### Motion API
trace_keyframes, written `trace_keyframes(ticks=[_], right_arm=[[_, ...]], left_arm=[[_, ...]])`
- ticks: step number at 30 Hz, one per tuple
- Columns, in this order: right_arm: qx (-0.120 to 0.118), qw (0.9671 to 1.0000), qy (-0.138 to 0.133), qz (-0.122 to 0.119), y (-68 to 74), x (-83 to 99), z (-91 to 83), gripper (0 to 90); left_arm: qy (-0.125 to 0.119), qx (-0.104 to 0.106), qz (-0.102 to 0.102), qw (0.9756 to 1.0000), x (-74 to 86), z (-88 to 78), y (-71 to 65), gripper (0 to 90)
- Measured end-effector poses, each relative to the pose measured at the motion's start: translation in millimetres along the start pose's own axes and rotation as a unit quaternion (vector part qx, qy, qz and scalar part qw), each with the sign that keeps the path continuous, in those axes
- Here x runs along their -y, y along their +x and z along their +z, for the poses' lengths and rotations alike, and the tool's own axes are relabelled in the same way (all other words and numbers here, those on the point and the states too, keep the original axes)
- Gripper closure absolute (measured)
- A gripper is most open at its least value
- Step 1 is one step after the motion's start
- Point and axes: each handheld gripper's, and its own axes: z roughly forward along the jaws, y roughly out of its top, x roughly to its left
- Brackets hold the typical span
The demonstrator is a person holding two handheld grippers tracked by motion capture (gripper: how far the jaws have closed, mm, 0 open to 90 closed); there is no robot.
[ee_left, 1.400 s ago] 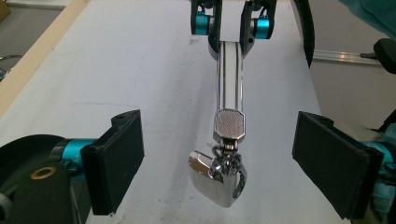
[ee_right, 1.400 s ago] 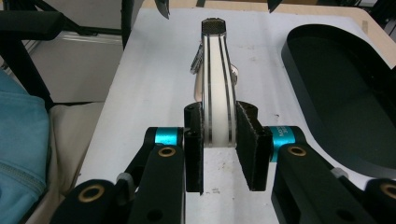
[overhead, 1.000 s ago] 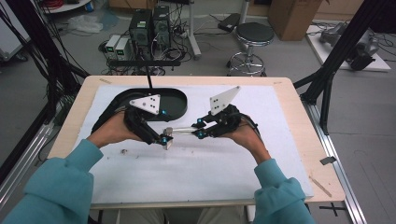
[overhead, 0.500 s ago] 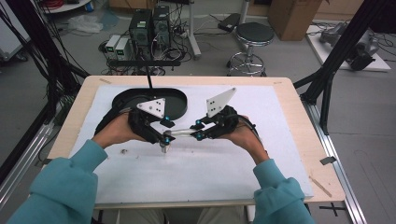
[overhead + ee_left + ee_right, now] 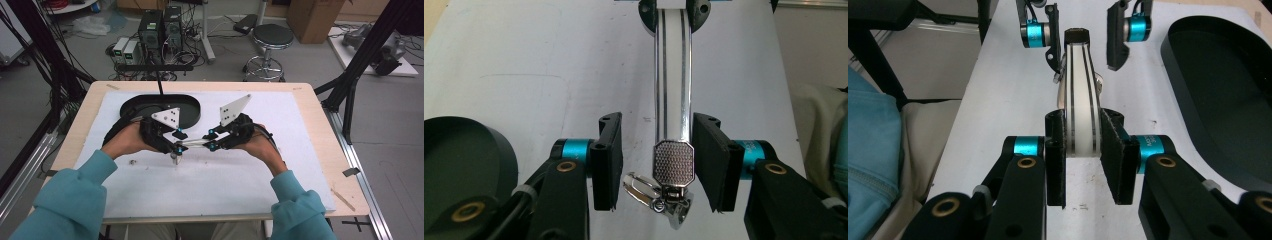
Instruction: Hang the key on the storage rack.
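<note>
**Right gripper holds metal tool, left jaws closing around its head**

Right gripper [image 5: 212,139] is clenched on the white-and-chrome handle of a metal tool [image 5: 1080,100]; in the right gripper view both pads press the handle's sides, near its wider end. The tool runs level above the worktop [image 5: 310,165], spanning the gap between the two grippers at the middle of the white sheet [image 5: 225,185].

Left gripper [image 5: 176,142] sits at the tool's other end. Its jaws have just been closing, with the tool between them. In the left gripper view the tool's textured metal head [image 5: 673,161] lies between the pads: the right pad is just beside the shaft, the left pad stands apart with a clear gap. Not pressing yet, so released. A small chrome clip-like part [image 5: 644,187] hangs under the head, pointing down toward the sheet.

The high view shows both hands low over the sheet, left hand [image 5: 125,142] and right hand [image 5: 260,145], teal sleeves coming in from the bottom. A black oval tray [image 5: 150,102] lies on the worktop just behind the left gripper. A tiny piece [image 5: 133,161] lies on the sheet near the left wrist, too small to tell what.
</note>
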Motion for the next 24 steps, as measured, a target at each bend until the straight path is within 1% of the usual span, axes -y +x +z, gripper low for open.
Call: trace_keyframes(ticks=[5, 6, 7, 9, 13, 14, 18, 19, 21, 22, 23, 24], right_arm=[[0.0, 1.0, 0.003, 0.0, -0.1, -0.1, 0.5, 74.7], [0.0, 1.0, 0.003, 0.001, 0.2, 0.0, 0.7, 74.7], [0.0, 1.0, 0.004, -0.001, 0.1, 0.1, 0.7, 74.7], [0.0, 1.0, 0.007, 0.0, 0.2, 0.2, 0.9, 74.7], [0.003, 1.0, 0.008, 0.0, -0.2, 0.4, 0.7, 74.7], [0.0, 1.0, 0.009, 0.003, -0.2, 0.8, 0.7, 74.7], [0.0, 1.0, 0.01, 0.001, -0.4, 0.8, 1.5, 74.6], [0.001, 1.0, 0.009, 0.001, -0.8, 0.9, 1.4, 74.5], [0.001, 1.0, 0.007, 0.0, -1.2, 1.2, 1.3, 74.2], [0.002, 1.0, 0.005, 0.002, -1.2, 1.5, 1.0, 73.8], [0.004, 1.0, -0.001, 0.002, -1.4, 1.7, 0.5, 72.5], [0.012, 0.9996, -0.019, 0.016, -2.0, 2.8, 0.7, 49.0]], left_arm=[[0.006, -0.001, 0.002, 1.0, -1.3, 2.5, -1.1, 60.3], [0.013, 0.0, 0.006, 0.9999, -1.7, 2.2, -0.3, 61.3], [0.011, 0.0, 0.001, 0.9999, -1.8, 2.8, -0.5, 62.8], [0.013, 0.002, 0.0, 0.9999, -1.8, 3.5, 0.2, 65.0], [0.017, 0.008, 0.006, 0.9998, -1.8, 5.6, -0.3, 72.7], [0.021, 0.01, 0.009, 0.9997, -2.1, 5.8, -0.3, 73.5], [0.025, 0.003, 0.014, 0.9996, -2.5, 6.8, -2.2, 73.9], [0.024, -0.001, 0.013, 0.9996, -2.7, 6.5, -2.8, 74.0], [0.022, 0.0, 0.01, 0.9997, -2.6, 5.2, -2.7, 74.1], [0.018, 0.0, 0.005, 0.9998, -2.2, 4.4, -2.4, 74.1], [0.008, 0.003, -0.001, 1.0, -0.9, 4.0, -2.3, 74.2], [0.005, 0.0, -0.004, 1.0, -0.2, 3.5, -2.5, 74.2]])
